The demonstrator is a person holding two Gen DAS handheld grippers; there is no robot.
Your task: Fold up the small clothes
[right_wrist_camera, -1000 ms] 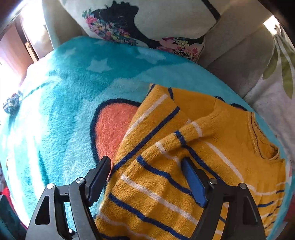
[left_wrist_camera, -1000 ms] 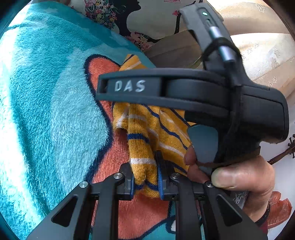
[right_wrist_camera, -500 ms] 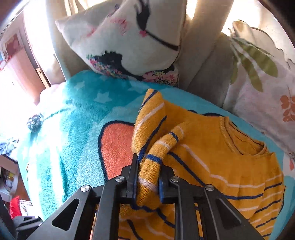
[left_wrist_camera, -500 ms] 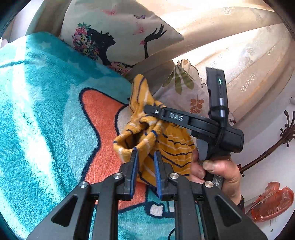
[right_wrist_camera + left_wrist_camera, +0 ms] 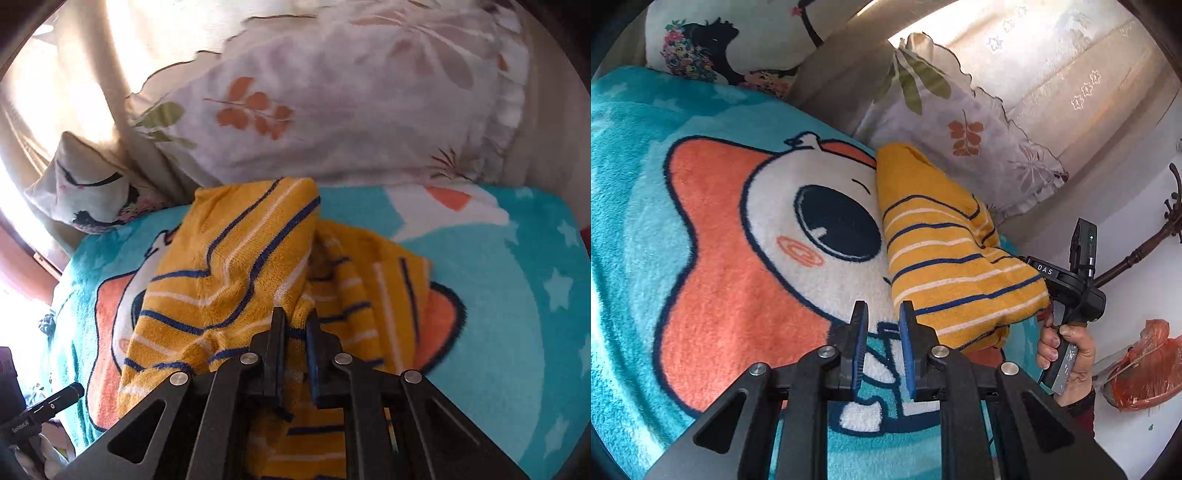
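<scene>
Half a second earlier the striped sweater was pinched by both grippers; it has since been let go by the left gripper, whose blue-padded fingers now stand slightly parted with only the blanket seen between them. The sweater is still clamped by the right gripper, a bunched fold of knit being pinched between its nearly closed fingers.

The left gripper is held above the blanket's cartoon face, just beside the sweater's lower edge. The right gripper is held low at the sweater's right end, its handle wrapped by the person's hand.

The sweater is seen doubled over on itself, lying on the blanket near the edge that meets the leaf-print pillow. Only in the left view are the right hand and the sweater's folded outline shown; only in the right view are the clamped fold and the layers beneath it visible.
</scene>
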